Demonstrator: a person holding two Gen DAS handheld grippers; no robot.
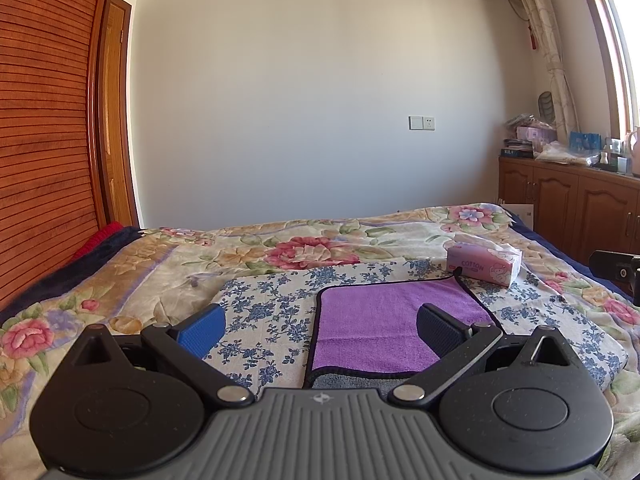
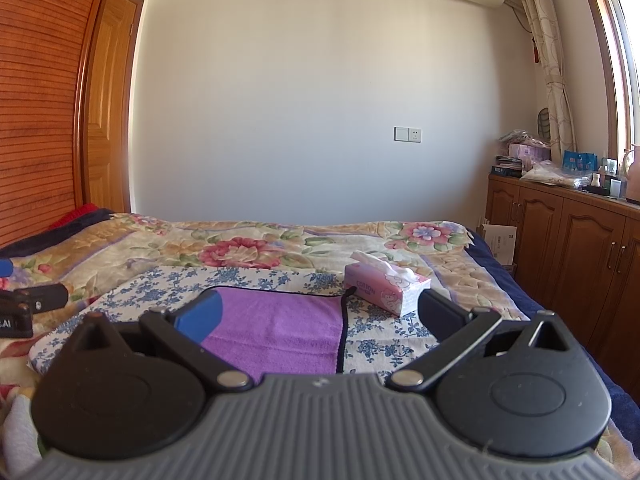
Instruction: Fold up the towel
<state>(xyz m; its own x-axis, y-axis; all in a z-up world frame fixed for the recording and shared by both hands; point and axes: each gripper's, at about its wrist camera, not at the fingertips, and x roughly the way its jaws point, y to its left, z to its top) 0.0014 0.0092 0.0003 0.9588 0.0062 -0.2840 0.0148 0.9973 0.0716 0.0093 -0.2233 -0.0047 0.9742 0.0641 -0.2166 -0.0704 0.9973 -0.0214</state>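
A purple towel point(image 1: 376, 328) with a dark hem lies flat on a blue-flowered cloth point(image 1: 272, 320) on the bed; its grey underside shows at the near edge. It also shows in the right wrist view point(image 2: 280, 328). My left gripper point(image 1: 320, 326) is open and empty, above the towel's near left part. My right gripper point(image 2: 320, 316) is open and empty, above the towel's near right edge. Part of the right gripper shows at the right edge of the left wrist view point(image 1: 616, 270). The left gripper shows at the left of the right wrist view point(image 2: 32, 304).
A pink tissue box point(image 1: 484, 264) stands just beyond the towel's far right corner, also in the right wrist view point(image 2: 386, 286). The bed has a floral quilt point(image 1: 280, 248). Wooden cabinets point(image 2: 560, 240) stand at the right, a wardrobe point(image 1: 44, 140) at the left.
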